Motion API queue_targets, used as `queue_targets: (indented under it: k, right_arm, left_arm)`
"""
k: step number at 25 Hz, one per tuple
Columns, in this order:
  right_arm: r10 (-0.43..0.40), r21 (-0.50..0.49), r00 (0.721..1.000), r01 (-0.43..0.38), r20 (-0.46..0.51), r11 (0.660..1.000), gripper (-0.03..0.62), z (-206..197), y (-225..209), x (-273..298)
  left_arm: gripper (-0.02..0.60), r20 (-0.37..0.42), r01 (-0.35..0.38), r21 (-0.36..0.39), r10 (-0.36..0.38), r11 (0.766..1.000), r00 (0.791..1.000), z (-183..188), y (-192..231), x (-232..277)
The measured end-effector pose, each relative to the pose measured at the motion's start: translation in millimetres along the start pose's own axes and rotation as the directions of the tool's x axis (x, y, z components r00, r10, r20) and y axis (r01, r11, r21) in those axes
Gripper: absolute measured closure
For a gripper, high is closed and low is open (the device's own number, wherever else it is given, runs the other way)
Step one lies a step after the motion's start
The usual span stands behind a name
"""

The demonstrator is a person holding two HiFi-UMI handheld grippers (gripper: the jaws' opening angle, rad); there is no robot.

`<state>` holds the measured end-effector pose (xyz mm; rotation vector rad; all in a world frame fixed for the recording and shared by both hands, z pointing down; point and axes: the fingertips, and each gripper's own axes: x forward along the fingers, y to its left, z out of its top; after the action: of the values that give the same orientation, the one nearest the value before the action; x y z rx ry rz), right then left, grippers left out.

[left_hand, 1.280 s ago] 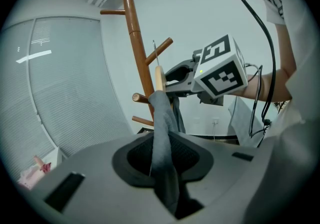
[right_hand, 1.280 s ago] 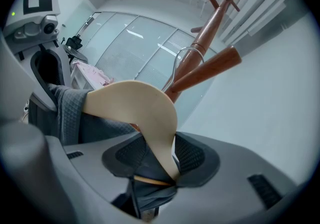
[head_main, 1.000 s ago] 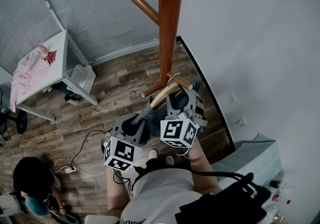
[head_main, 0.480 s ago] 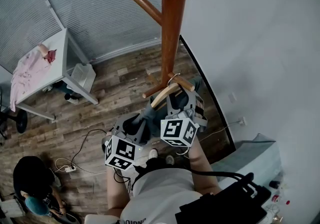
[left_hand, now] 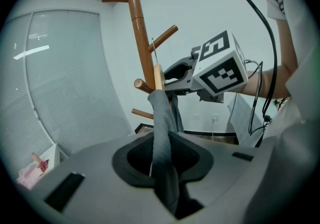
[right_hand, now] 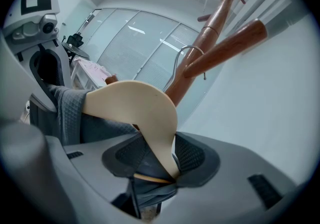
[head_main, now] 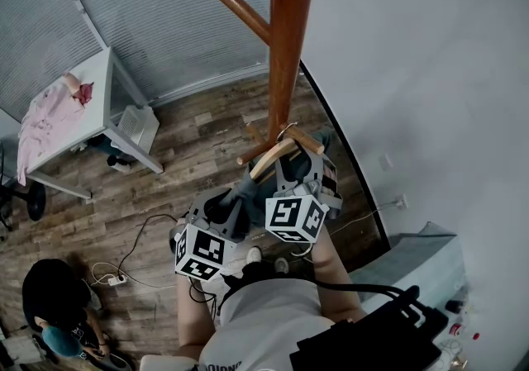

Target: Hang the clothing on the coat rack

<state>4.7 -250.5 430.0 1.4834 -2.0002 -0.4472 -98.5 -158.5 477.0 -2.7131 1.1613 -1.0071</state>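
left gripper (left_hand: pixel 161 165): I have it clamped on the grey garment (left_hand: pixel 161 118)
right gripper (right_hand: pixel 159 160): clenched on the wooden hanger (right_hand: pixel 135 103), fabric pinched too
grey garment: draped over hanger, beside coat rack (head_main: pixel 285 47)
hook (right_hand: pixel 179 61): at lower peg (right_hand: pixel 225 43)

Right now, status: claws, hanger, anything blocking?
Left claw shut on grey garment. Right claw shut on wooden hanger. Hook at rack peg, seating unclear. No obstruction seen.
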Motion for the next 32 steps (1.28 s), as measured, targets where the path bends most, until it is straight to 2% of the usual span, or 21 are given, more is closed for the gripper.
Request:
queue_targets:
  k: [26, 32]
  right_arm:
    - [-0.008, -0.014, 1.0, 0.008, -0.012, 1.0, 0.396, -8.5, -0.2, 2.8]
    - [0.011, -0.013, 1.0, -0.011, -0.022, 1.0, 0.395, -9.0, 1.4, 3.7]
  left_arm:
    - [0.499, 0.011, 0.007, -0.003, -0.006, 1.0, 1.0, -5.3, 0.0, 12.2]
    - [0.497, 0.025, 0.0, -0.012, 0.001, 1.0, 1.0, -6.1, 2.3, 12.1]
